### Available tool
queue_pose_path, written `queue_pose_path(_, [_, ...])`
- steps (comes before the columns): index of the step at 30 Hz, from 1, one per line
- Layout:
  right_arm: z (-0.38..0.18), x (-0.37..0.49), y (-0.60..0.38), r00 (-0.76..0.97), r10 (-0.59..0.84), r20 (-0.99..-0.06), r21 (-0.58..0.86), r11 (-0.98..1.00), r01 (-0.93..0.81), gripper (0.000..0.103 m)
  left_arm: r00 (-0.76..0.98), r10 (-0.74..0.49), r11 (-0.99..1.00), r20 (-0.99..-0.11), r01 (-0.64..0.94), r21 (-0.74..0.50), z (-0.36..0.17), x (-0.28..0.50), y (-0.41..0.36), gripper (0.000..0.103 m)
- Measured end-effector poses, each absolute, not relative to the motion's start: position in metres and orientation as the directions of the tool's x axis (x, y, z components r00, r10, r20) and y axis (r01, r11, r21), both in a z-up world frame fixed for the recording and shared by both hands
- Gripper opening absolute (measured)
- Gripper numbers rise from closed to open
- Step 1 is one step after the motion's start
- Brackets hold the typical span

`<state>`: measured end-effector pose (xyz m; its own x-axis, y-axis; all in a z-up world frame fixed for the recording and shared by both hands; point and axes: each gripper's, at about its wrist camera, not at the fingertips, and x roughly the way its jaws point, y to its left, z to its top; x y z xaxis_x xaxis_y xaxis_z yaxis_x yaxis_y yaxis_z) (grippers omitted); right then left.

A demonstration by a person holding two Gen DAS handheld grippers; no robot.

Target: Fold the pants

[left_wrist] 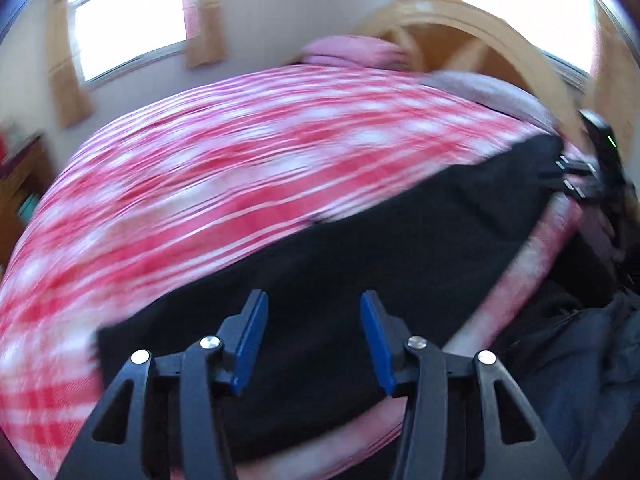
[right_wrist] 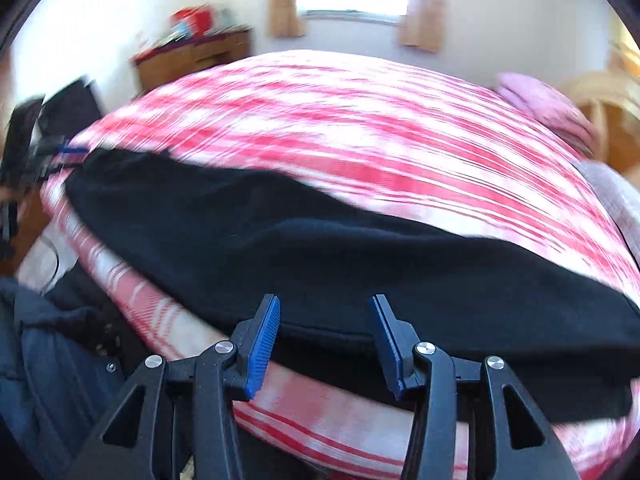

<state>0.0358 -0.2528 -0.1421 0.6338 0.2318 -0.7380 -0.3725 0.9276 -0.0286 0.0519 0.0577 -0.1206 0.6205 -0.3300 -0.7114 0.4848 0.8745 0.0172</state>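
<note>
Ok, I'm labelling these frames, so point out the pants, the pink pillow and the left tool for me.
pants (right_wrist: 320, 256): right wrist view, middle of the black fabric.
pink pillow (left_wrist: 344, 51): left wrist view, its top surface near the headboard.
left tool (left_wrist: 314, 336): left wrist view, midway between its open blue fingertips.

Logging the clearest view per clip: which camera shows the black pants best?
The right wrist view: the pants stretch across the checked blanket with both long edges visible, despite blur. The left wrist view shows them too, partly hidden behind the left hand-held gripper.
</note>
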Motion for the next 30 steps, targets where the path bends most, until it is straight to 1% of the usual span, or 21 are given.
queue_pose_path(4, [-0.123, 0.031, -0.321, 0.689, 0.187, -0.7, 0.094, 0.981, -0.171, 0.049, 0.542, -0.449, 0.767, -0.711, 0.642, 0.005, -0.118, 0.07, -0.024, 0.051])
queue_pose_path(7, [-0.113, 0.023, -0.381, 0.734, 0.094, -0.673, 0.168, 0.985, 0.028, 0.049, 0.463, -0.518, 0.666, -0.719, 0.746, 0.001, -0.12, 0.078, -0.091, 0.051])
queue_pose_path(9, [-0.11, 0.019, -0.404, 0.742, 0.059, -0.668, 0.207, 0.972, 0.109, 0.049, 0.412, -0.552, 0.611, -0.725, 0.792, -0.016, -0.122, 0.08, -0.124, 0.051])
queue_pose_path(11, [-0.11, 0.014, -0.431, 0.75, 0.063, -0.659, 0.29, 0.941, 0.176, 0.049, 0.352, -0.58, 0.554, -0.735, 0.832, -0.038, -0.124, 0.079, -0.158, 0.051])
queue_pose_path(15, [-0.11, 0.009, -0.46, 0.774, 0.099, -0.625, 0.41, 0.886, 0.218, 0.049, 0.271, -0.607, 0.473, -0.747, 0.878, -0.066, -0.127, 0.068, -0.214, 0.051])
queue_pose_path(19, [-0.113, 0.006, -0.486, 0.787, 0.151, -0.598, 0.516, 0.824, 0.233, 0.049, 0.221, -0.61, 0.429, -0.761, 0.9, -0.082, -0.135, 0.063, -0.25, 0.051])
queue_pose_path(23, [-0.114, 0.005, -0.507, 0.806, 0.203, -0.557, 0.613, 0.755, 0.233, 0.049, 0.236, -0.582, 0.446, -0.778, 0.893, -0.063, -0.146, 0.066, -0.262, 0.051])
queue_pose_path(27, [-0.115, 0.013, -0.518, 0.816, 0.266, -0.513, 0.694, 0.687, 0.213, 0.049, 0.223, -0.598, 0.473, -0.769, 0.874, -0.114, -0.147, 0.074, -0.255, 0.051])
queue_pose_path(30, [-0.12, 0.025, -0.516, 0.792, 0.252, -0.556, 0.678, 0.689, 0.257, 0.049, 0.236, -0.594, 0.482, -0.769, 0.87, -0.105, -0.147, 0.073, -0.253, 0.051])
